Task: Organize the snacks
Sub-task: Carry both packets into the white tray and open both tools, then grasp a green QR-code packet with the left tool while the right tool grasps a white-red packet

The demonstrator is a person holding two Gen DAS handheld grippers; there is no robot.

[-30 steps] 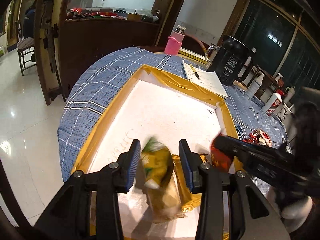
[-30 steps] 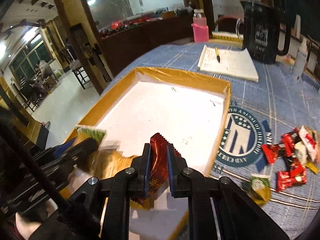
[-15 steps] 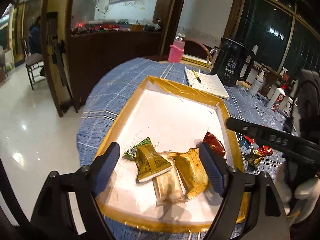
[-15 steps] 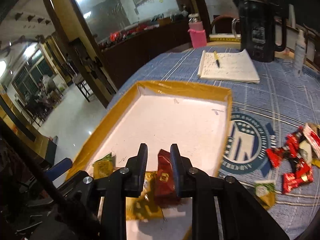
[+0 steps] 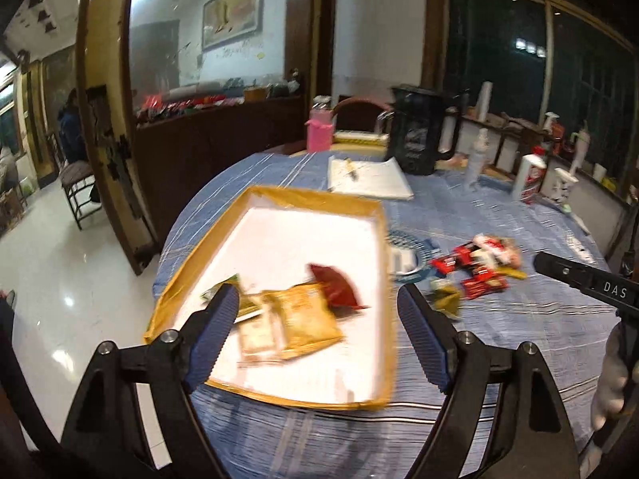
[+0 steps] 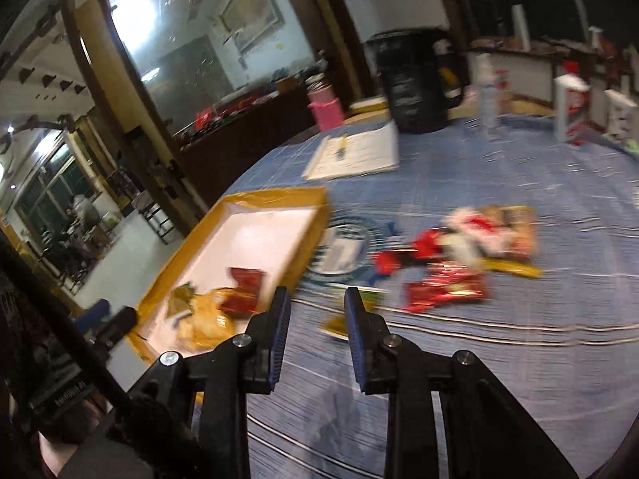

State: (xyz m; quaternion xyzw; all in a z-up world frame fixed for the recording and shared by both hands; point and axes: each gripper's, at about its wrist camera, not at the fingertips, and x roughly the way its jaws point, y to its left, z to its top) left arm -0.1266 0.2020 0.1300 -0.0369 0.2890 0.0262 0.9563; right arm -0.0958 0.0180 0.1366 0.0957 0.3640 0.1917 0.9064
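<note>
A shallow tray with a yellow rim and white floor lies on the blue tablecloth; it also shows in the right wrist view. In it lie a yellow packet, a pale packet, a green packet and a dark red packet. A loose pile of red and white snacks lies right of the tray, also in the right wrist view. My left gripper is open and empty above the tray's near end. My right gripper is open and empty, over a small green-yellow snack.
A notebook with a pen, a black kettle, a pink bottle and white bottles stand at the table's far side. The table's left edge drops to a shiny floor with a chair.
Both grippers let go of their snacks into the tray, opened and drew back. The right gripper swung right toward the loose snack pile. The left gripper rose and opened wide.
</note>
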